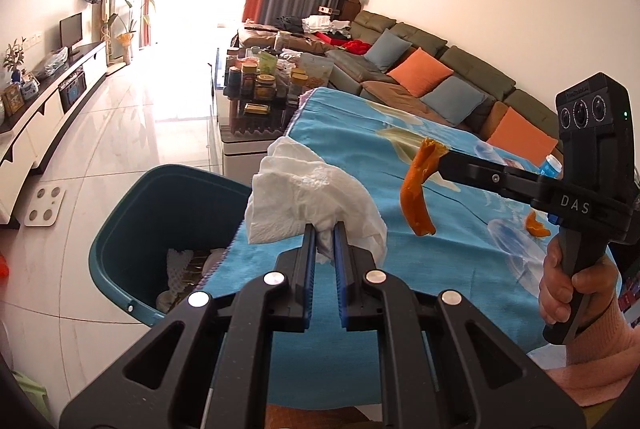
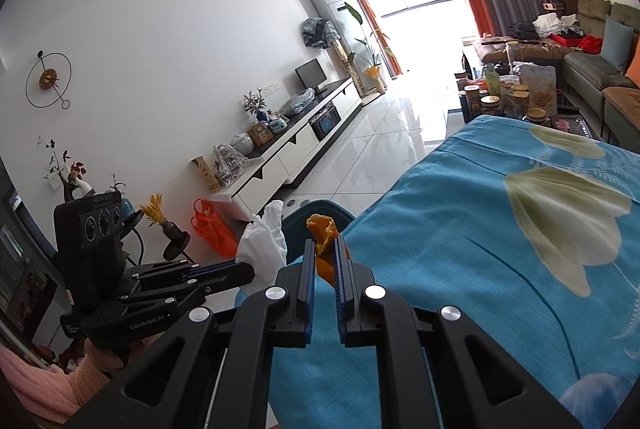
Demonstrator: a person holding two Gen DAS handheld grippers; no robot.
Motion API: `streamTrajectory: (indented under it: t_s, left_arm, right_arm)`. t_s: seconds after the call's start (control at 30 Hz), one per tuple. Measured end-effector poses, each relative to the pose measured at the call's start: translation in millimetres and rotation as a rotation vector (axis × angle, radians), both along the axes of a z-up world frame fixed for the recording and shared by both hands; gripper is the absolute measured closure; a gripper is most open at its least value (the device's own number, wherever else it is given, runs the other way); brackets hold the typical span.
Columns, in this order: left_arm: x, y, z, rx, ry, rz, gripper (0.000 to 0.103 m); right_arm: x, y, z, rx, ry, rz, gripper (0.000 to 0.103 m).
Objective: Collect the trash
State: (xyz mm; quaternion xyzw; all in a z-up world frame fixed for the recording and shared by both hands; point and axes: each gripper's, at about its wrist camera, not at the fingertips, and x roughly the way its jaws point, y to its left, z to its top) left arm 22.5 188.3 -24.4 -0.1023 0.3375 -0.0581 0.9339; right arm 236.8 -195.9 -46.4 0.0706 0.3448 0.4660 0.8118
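White crumpled tissue (image 1: 316, 197) is being pinched at centre frame of the left wrist view by the left gripper (image 1: 323, 229), whose jaws are clamping together on its lower fold. Right of it, the right gripper (image 1: 444, 154) is gripping an orange peel strip (image 1: 418, 197), which is dangling above the blue floral tablecloth (image 1: 400, 269); in the right wrist view those jaws are closing tight on the peel near lower centre. A teal bin (image 1: 120, 229) is sitting at lower left beside the table edge, with some rubbish already inside. Both pieces appear lifted, so the carry-to-bin step seems to be in hand. Next, each load likely needs swinging over the bin opening before the jaws part. Another peel scrap (image 1: 537, 227) is lying on the cloth at right, awaiting pickup.
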Motion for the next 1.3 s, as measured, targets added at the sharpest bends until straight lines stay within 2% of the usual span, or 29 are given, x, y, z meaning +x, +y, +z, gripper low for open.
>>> streamTrajectory:
  t_s: [0.8,1.3]
  left_arm:
    - [-3,38,-5,0.002,0.010,0.098,0.093]
    - [-5,45,-10,0.002,0.016,0.151,0.093]
  right_arm:
    - [10,42,-1,-0.007,0.007,0.081,0.095]
    - [16,65,2,-0.006,0.005,0.120,0.095]
